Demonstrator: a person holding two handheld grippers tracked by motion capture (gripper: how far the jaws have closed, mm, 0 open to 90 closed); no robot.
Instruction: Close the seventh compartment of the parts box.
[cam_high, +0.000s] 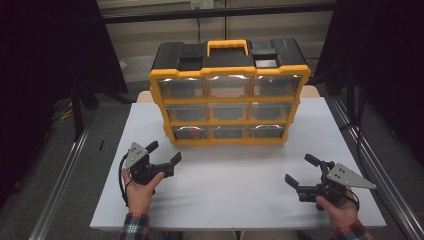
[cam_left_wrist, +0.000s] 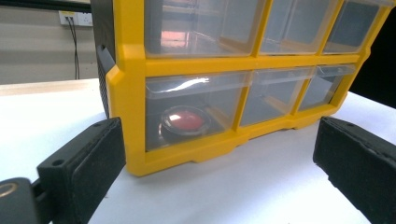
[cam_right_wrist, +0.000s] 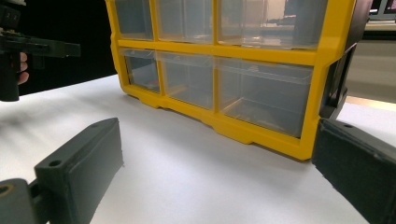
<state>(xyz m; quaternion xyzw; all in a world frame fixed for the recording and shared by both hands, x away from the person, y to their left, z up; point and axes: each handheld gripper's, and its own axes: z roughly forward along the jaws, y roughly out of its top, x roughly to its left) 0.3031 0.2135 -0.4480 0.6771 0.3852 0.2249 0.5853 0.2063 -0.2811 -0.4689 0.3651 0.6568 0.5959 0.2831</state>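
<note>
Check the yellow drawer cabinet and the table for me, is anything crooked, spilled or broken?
Nothing stands out. The cabinet stands upright on the table, all drawers shut; a red object sits in the bottom-left drawer.

The high view is dim, with dark surroundings at 9 and 3 o'clock; the white table (cam_high: 240, 185) is the brightest area. Overhead light leaves white glare along the top drawers of the yellow organizer (cam_high: 229, 95). In the left gripper view a glare streak crosses the bottom-left drawer (cam_left_wrist: 196, 109). Both gripper views are soft, and the near jaws blur at 7 and 5 o'clock.
</note>
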